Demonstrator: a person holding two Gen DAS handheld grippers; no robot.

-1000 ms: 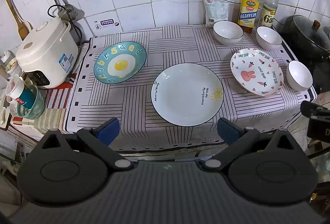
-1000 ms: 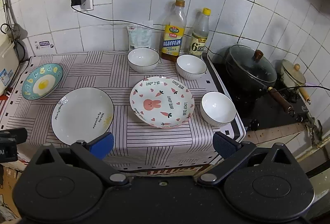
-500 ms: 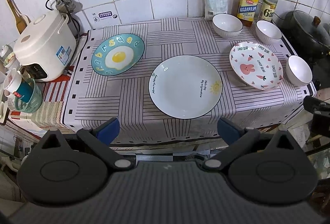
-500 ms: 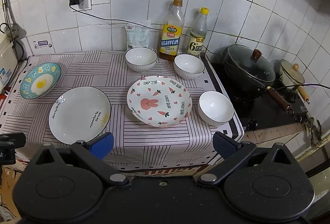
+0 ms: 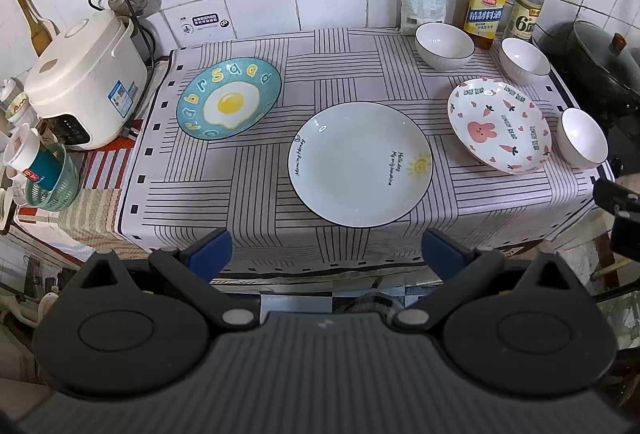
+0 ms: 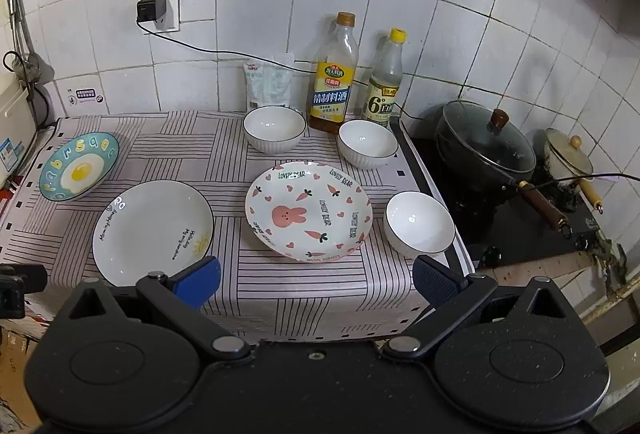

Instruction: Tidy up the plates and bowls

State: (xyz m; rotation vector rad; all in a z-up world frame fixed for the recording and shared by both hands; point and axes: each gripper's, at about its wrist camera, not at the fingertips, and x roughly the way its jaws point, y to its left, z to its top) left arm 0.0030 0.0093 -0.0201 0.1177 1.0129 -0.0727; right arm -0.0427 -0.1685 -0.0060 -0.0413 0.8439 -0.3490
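Observation:
Three plates lie apart on a striped cloth: a blue egg plate [image 5: 229, 98] [image 6: 79, 166] at the left, a white sun plate [image 5: 361, 164] [image 6: 153, 231] in the middle, a pink rabbit plate [image 5: 499, 124] [image 6: 308, 215] at the right. Three white bowls stand upright: one at the back [image 5: 444, 45] [image 6: 274, 129], one to its right [image 5: 525, 61] [image 6: 367, 143], one by the right edge [image 5: 583, 137] [image 6: 419, 224]. My left gripper [image 5: 327, 254] is open and empty, in front of the counter below the sun plate. My right gripper [image 6: 316, 280] is open and empty, before the rabbit plate.
A rice cooker [image 5: 84, 78] and a green cup basket [image 5: 50, 176] stand at the left. Two bottles [image 6: 334, 74] and a packet [image 6: 267, 84] line the back wall. A lidded black pan [image 6: 486, 146] and a small pot [image 6: 568, 160] sit on the stove at the right.
Both grippers have risen and drawn back slightly, so the counter sits higher in both views. Plates and bowls have not moved. Both grippers stay open.

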